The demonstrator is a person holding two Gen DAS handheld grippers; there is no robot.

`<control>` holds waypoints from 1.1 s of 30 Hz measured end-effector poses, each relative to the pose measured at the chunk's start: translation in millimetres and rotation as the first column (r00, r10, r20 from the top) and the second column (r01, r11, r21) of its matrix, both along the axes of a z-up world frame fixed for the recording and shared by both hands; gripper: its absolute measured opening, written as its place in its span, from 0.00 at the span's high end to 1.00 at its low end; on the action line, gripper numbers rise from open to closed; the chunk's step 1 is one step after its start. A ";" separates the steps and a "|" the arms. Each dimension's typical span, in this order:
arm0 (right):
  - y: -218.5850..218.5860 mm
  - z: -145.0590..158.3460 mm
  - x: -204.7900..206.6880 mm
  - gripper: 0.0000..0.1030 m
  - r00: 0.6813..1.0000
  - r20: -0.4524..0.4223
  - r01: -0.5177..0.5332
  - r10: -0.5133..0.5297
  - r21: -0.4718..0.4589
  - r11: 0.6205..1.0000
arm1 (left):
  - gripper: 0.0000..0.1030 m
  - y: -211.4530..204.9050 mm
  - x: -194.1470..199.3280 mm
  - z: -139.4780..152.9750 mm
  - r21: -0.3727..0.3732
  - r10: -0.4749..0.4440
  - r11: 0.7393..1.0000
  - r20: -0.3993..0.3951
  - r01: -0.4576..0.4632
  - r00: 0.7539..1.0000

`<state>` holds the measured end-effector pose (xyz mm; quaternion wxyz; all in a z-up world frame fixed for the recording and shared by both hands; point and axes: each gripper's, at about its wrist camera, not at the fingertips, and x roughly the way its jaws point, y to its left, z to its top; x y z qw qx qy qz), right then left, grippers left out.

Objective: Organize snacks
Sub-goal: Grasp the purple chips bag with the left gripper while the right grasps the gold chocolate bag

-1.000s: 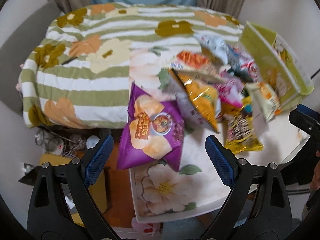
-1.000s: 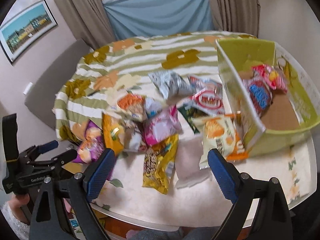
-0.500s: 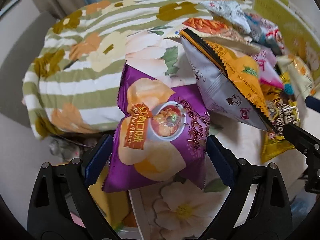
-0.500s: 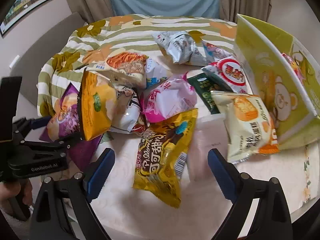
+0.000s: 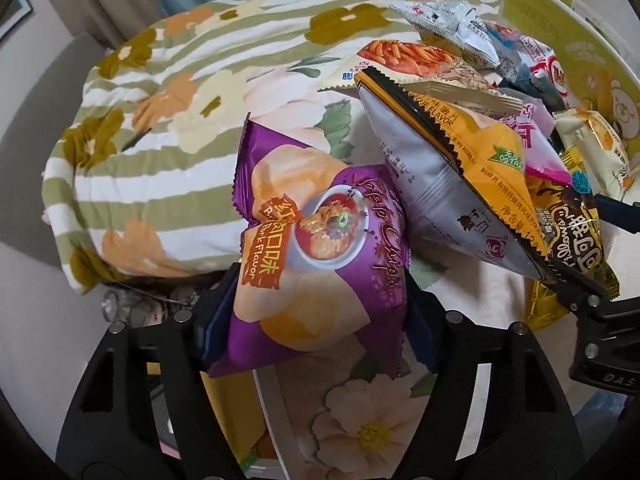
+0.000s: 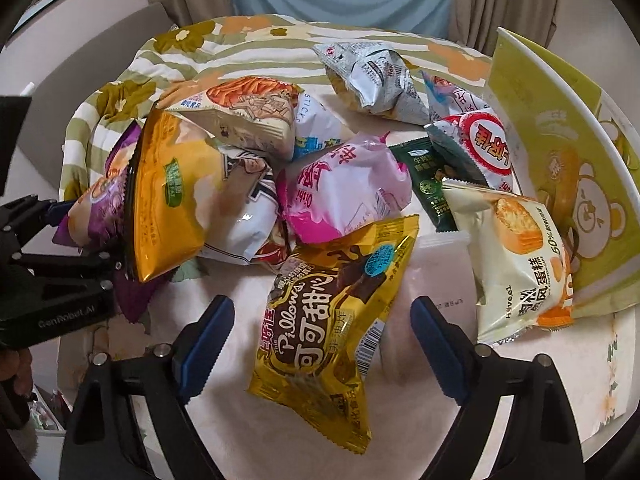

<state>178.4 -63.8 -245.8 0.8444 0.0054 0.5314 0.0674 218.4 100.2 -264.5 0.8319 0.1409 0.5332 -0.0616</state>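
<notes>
My left gripper (image 5: 320, 312) has its blue pads pressed on both sides of a purple chips bag (image 5: 320, 240) at the table's left edge. In the right wrist view the left gripper (image 6: 76, 236) shows at the left, with the purple bag (image 6: 96, 208) behind an orange chips bag (image 6: 168, 196). My right gripper (image 6: 320, 344) is open, its fingers either side of a yellow Pillows bag (image 6: 328, 312) lying flat. Several more snack bags lie in a heap, among them a pink bag (image 6: 344, 188) and a cake bag (image 6: 516, 256).
A green bear-print box (image 6: 560, 168) stands at the right, its wall facing me. A folded flowered striped blanket (image 5: 160, 128) covers the far side. The table edge (image 5: 272, 420) runs under my left gripper, with clutter on the floor below.
My left gripper has moved in and closed on the purple bag. My right gripper has come lower and nearer over the yellow Pillows bag, still open.
</notes>
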 end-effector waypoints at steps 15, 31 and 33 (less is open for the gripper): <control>14.1 -11.0 -0.9 0.34 0.998 0.027 -0.050 0.052 -0.088 0.995 | 0.35 9.3 -23.9 16.6 -0.035 0.058 0.998 -0.001 -0.058 0.998; 13.8 18.2 -20.1 0.51 0.997 0.064 -0.046 0.050 -0.057 0.997 | 0.35 26.4 -59.9 56.9 -0.059 0.118 0.992 0.069 -0.114 0.991; 11.7 27.3 -27.6 0.51 0.996 0.080 -0.042 0.046 -0.052 0.998 | 0.35 28.6 -66.8 65.9 -0.072 0.126 0.990 0.086 -0.120 0.988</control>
